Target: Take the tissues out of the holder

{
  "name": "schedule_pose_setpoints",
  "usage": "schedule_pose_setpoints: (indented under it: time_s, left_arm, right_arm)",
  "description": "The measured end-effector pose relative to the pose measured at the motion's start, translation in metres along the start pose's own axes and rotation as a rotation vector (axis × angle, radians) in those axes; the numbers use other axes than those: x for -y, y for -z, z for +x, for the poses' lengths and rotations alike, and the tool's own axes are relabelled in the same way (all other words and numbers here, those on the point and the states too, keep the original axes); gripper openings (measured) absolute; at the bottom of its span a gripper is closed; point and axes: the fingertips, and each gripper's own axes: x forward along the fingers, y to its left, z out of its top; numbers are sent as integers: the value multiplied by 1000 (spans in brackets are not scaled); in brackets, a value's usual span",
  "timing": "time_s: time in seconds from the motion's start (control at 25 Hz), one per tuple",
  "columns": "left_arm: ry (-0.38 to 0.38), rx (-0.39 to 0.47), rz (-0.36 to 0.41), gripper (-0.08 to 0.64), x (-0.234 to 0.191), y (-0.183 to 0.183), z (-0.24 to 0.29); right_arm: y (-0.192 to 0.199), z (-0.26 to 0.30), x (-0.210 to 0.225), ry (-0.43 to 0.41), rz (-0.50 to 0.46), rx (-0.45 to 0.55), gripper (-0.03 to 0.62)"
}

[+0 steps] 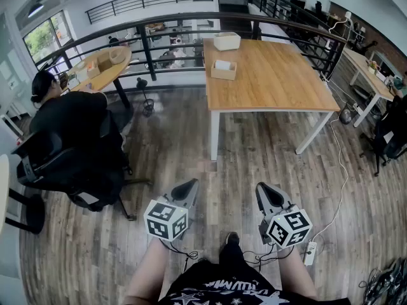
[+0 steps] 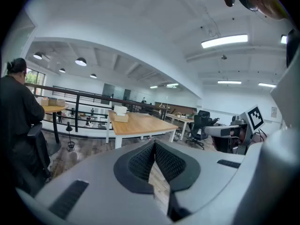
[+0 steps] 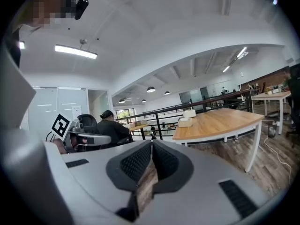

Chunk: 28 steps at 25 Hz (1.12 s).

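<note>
A wooden tissue holder (image 1: 224,70) with white tissue showing at its top stands on the far side of a long wooden table (image 1: 273,81), well ahead of me. It is small in the left gripper view (image 2: 121,118) and the right gripper view (image 3: 185,122). Both grippers hang over the floor, far short of the table. My left gripper (image 1: 188,187) is shut with its pads meeting at the tip (image 2: 154,144) and nothing between them. My right gripper (image 1: 266,191) is shut and empty too (image 3: 152,143).
A white box (image 1: 227,40) sits behind the holder. A person in black (image 1: 67,116) sits in an office chair at the left, by a round table (image 1: 105,65). A black railing (image 1: 178,24) runs behind the tables. A power strip (image 1: 310,253) and cable lie on the floor at the right.
</note>
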Motion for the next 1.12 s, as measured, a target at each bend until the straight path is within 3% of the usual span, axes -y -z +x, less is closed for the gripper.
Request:
schedule_pose_setpoints:
  time_s: [0.64,0.8,1.0,1.12]
  left_arm:
    - [38,-43,-7,14,20,14,-2]
    - [23,-74,-11,14,16,20,10]
    - [17,-88,-17,14,13,16,33]
    - [9,-81,0,14,13,2,55]
  right_arm:
    - [8,-16,-8,-33,-29,-31,23]
    - [11,-8,2,-32,-28,-40,23]
    - [9,9,18,-24,-129,-60,24]
    - [2,22,42,-23,-97,-56,25]
